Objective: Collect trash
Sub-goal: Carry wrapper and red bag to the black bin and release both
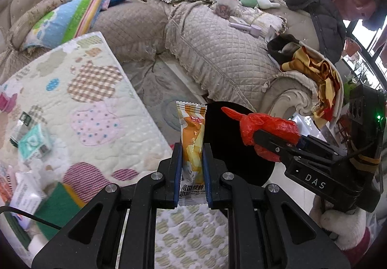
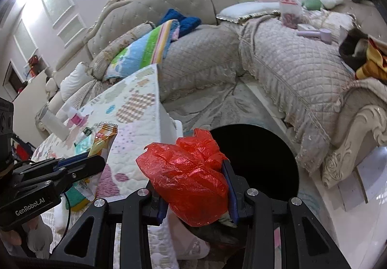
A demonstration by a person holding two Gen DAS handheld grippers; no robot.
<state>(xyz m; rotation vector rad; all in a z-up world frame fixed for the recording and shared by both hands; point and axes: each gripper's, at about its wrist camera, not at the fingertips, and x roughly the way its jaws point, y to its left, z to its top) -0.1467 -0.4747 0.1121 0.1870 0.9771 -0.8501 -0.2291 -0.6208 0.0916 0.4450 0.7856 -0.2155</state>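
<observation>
My left gripper is shut on an orange snack wrapper, which stands upright between the blue pads at the corner of the quilted table. My right gripper is shut on a crumpled red plastic bag. In the left wrist view that red bag hangs over the round black bin opening on the floor. The same black bin shows just behind the bag in the right wrist view. There the left gripper comes in from the left with the orange wrapper.
The table under a patterned quilt carries a teal packet, a green sponge and white boxes at its left. A beige quilted sofa with cushions, toys and clothes curves around the back and right. A carved sofa arm stands right of the bin.
</observation>
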